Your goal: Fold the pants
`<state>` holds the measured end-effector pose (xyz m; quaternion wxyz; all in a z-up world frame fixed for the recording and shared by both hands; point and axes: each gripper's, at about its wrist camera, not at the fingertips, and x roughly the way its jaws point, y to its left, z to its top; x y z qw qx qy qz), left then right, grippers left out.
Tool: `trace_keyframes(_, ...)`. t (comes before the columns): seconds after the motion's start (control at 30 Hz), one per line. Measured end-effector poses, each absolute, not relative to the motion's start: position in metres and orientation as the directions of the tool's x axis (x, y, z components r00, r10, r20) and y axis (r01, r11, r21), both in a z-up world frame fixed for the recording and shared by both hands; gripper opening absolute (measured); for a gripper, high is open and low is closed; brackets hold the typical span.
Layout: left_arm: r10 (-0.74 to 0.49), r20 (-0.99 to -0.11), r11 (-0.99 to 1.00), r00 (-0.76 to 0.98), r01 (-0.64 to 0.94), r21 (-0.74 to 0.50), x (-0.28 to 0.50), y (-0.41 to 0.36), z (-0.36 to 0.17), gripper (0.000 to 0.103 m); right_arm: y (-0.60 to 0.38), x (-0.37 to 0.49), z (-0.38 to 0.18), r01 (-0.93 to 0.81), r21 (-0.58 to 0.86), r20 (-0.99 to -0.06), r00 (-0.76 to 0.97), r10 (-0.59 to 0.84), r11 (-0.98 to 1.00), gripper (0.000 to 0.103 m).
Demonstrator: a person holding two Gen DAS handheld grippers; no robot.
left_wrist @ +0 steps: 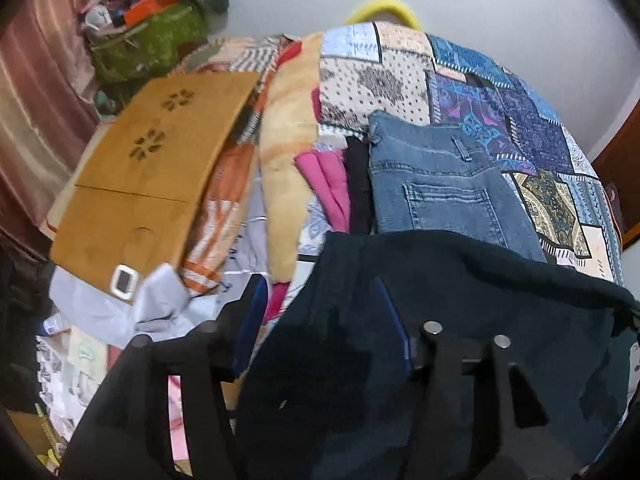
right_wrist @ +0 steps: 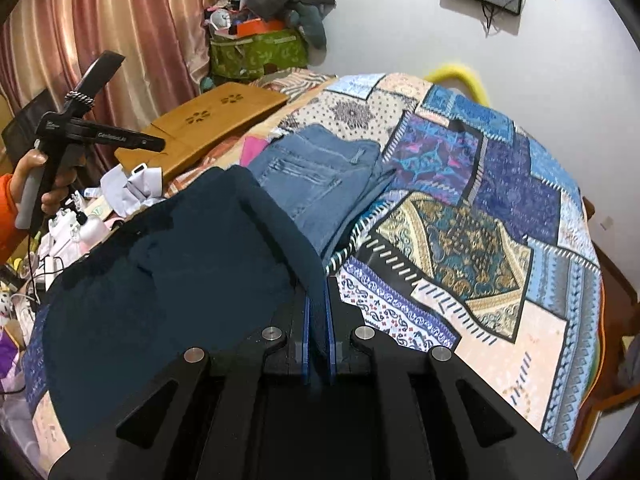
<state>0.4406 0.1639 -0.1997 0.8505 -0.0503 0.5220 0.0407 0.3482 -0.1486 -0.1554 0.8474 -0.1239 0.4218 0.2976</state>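
Observation:
Dark teal pants [left_wrist: 480, 320] hang lifted across the bottom of the left wrist view, over the patchwork bedspread [left_wrist: 520, 128]. My left gripper [left_wrist: 324, 304] stands open. The cloth drapes between its fingers and over the right one, and the left blue pad [left_wrist: 252, 320] is bare. In the right wrist view my right gripper [right_wrist: 318, 320] is shut on a raised edge of the same dark pants [right_wrist: 180, 280], with cloth pinched between the blue pads. A hand [right_wrist: 36, 188] holds the left gripper's handle at the far left.
Folded blue jeans [left_wrist: 440, 184] [right_wrist: 316, 172] lie on the bed beyond the dark pants, beside a black garment [left_wrist: 358, 184] and pink cloth [left_wrist: 324, 176]. A wooden lap table [left_wrist: 160, 152] [right_wrist: 208, 120] sits left. A green bag [right_wrist: 256, 52] and curtain [right_wrist: 100, 20] stand behind.

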Motion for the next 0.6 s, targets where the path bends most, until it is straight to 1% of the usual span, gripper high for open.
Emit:
trace_keyframes(0.17,-0.066,-0.927,0.978,0.369,-0.162,-0.134,0.479,0.168,-0.238,0.056,-0.155,0.363,-0.171,-0.591,0.088,-0.796,0.442,0.413,0.802,0.006)
trace_keyframes(0.37,-0.103,-0.946,0.959,0.309,-0.222,-0.177,0.514,0.18,-0.279,0.056,-0.161,0.378,-0.191,-0.583,0.122,-0.807,0.413,0.422,0.804,0.006)
trace_keyframes(0.47,-0.185,-0.94,0.936,0.285,-0.241,-0.258,0.525,0.187,-0.296,0.056,-0.162,0.383,-0.199,-0.581,0.14,-0.814,0.394,0.428,0.802,0.006)
trace_keyframes(0.53,-0.249,-0.927,0.919,0.28,-0.235,-0.318,0.529,0.188,-0.303,0.051,-0.163,0.386,-0.205,-0.581,0.152,-0.816,0.382,0.433,0.8,0.006)
trace_keyframes(0.57,-0.274,-0.92,0.91,0.281,-0.234,-0.342,0.531,0.188,-0.305,0.045,-0.162,0.386,-0.209,-0.58,0.157,-0.819,0.376,0.434,0.799,0.006)
trace_keyframes(0.6,-0.276,-0.919,0.908,0.281,-0.237,-0.345,0.531,0.189,-0.306,0.042,-0.162,0.387,-0.211,-0.58,0.161,-0.821,0.371,0.434,0.799,0.006)
